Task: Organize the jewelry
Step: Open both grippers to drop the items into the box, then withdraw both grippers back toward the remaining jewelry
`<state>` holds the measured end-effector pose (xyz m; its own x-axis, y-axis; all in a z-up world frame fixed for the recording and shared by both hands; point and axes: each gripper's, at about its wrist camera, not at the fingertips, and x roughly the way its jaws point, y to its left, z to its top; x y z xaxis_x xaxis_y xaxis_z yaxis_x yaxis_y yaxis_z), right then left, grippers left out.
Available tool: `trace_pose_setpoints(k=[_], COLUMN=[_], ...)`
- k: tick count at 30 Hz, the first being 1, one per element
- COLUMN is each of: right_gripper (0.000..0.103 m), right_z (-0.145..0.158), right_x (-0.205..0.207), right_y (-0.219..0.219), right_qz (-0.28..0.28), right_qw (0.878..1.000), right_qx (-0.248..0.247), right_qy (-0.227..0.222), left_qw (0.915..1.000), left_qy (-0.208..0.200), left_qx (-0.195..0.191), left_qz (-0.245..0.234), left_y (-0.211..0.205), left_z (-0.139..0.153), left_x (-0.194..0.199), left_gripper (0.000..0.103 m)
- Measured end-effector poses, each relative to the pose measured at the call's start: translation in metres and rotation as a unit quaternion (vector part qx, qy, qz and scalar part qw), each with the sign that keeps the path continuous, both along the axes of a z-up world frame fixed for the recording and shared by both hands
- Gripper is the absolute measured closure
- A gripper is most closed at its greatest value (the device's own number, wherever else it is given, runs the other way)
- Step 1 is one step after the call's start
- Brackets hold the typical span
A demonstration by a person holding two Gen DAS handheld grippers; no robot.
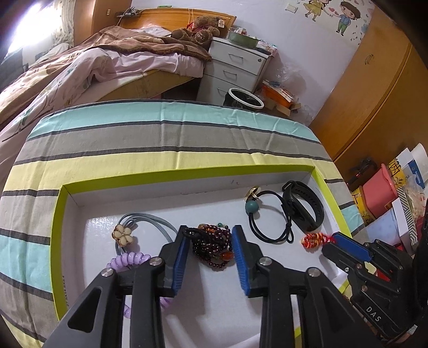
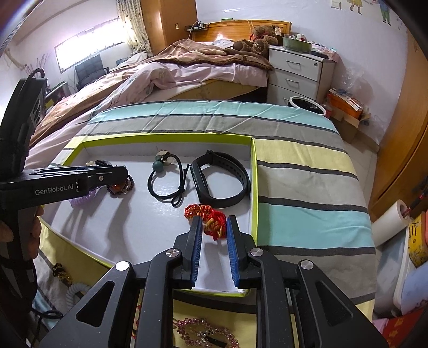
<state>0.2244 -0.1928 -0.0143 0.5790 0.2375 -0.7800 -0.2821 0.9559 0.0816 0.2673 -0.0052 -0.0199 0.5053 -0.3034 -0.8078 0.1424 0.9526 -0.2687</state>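
Left wrist view: left gripper [image 1: 208, 241], jaws spread, straddles the dark beaded bracelet [image 1: 214, 247] in the tray [image 1: 57, 214]; right gripper [image 2: 213, 230], jaws parted, flanks the red-gold cord bracelet [image 2: 207, 218]

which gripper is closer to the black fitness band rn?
Right. The right gripper straddles the red-gold cord knot just in front of the black fitness band; the left gripper is further off, around the dark bead bracelet.

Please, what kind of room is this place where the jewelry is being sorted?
Most likely a home bedroom: an unmade bed with a teddy bear at its headboard, a white drawer nightstand beside it, and cartoon wall stickers.
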Motion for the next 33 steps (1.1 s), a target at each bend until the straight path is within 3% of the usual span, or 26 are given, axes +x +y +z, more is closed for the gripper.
trace_pose_setpoints(k=[2, 9, 12, 27, 30, 33], right_gripper=[0.081, 0.071, 0.071, 0.070, 0.056, 0.055], right_z=[0.001, 0.006, 0.008, 0.028, 0.029, 0.030], right_x=[0.000, -0.003, -0.007, -0.047, -0.057, -0.067], right_y=[0.001, 0.001, 0.000, -0.006, -0.009, -0.013], right_qz=[0.002, 0.000, -0.003, -0.007, -0.007, -0.008], right_qw=[1.000, 1.000, 1.000, 0.998, 0.998, 0.998], right_qx=[0.000, 0.010, 0.012, 0.040, 0.046, 0.052], right_qy=[-0.001, -0.009, -0.011, -0.039, -0.041, -0.045], left_qw=[1.0000, 0.9999, 0.9998, 0.9984, 0.9979, 0.9974], left_qy=[-0.002, -0.012, -0.019, -0.052, -0.057, -0.062], left_qx=[0.000, -0.005, 0.001, -0.019, -0.024, -0.025], left_qz=[0.003, -0.001, -0.002, 0.014, 0.021, 0.028], left_y=[0.001, 0.001, 0.001, 0.018, 0.025, 0.033], left_z=[0.001, 0.011, 0.016, 0.047, 0.048, 0.049], left_x=[-0.002, -0.012, -0.020, -0.087, -0.104, -0.119], left_gripper=[0.061, 0.059, 0.050, 0.050, 0.050, 0.050])
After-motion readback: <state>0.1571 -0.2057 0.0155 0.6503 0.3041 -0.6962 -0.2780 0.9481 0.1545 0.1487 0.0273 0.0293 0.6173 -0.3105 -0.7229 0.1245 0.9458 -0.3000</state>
